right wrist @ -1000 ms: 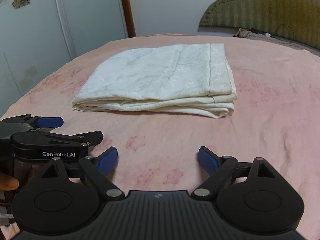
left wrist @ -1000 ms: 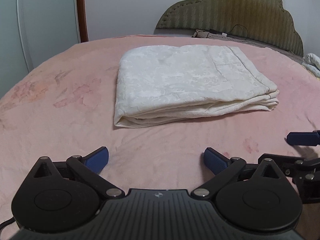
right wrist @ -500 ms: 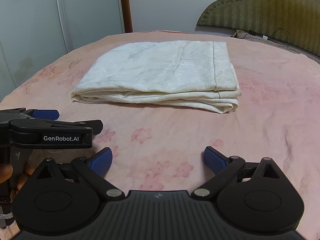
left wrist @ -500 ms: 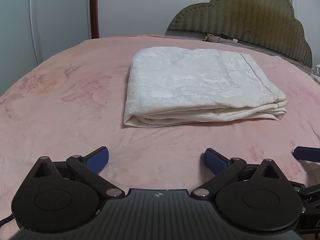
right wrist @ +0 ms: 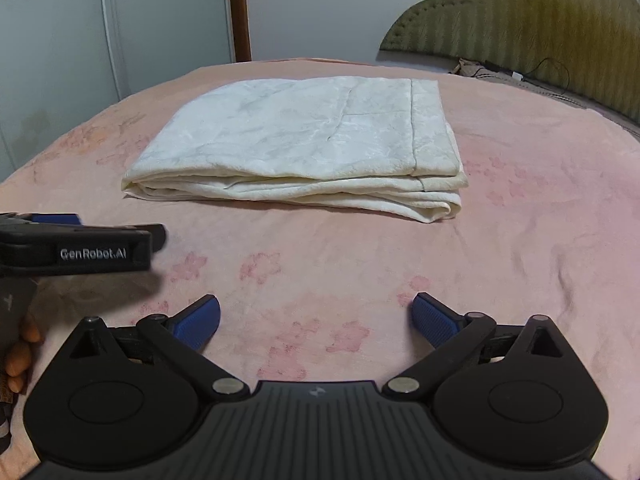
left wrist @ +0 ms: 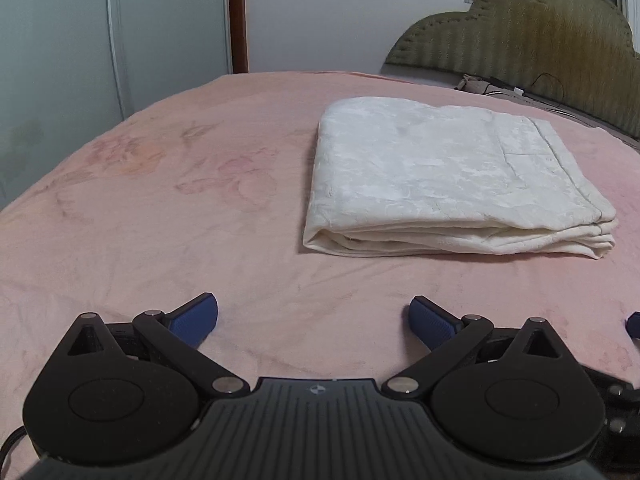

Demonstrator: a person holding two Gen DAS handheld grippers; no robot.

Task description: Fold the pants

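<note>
The pants lie on the pink bed as a flat, squared, many-layered stack, at about one o'clock in the left wrist view and twelve o'clock in the right one. The left gripper and the right gripper both hang above the blanket near the stack's front edge without touching it, jaws spread wide and holding nothing. Judging by the neat stack, folding looks finished or nearly so. Any next move would be light: perhaps pressing the top flat or squaring the looser layers at the front right corner, otherwise simply leaving it.
</note>
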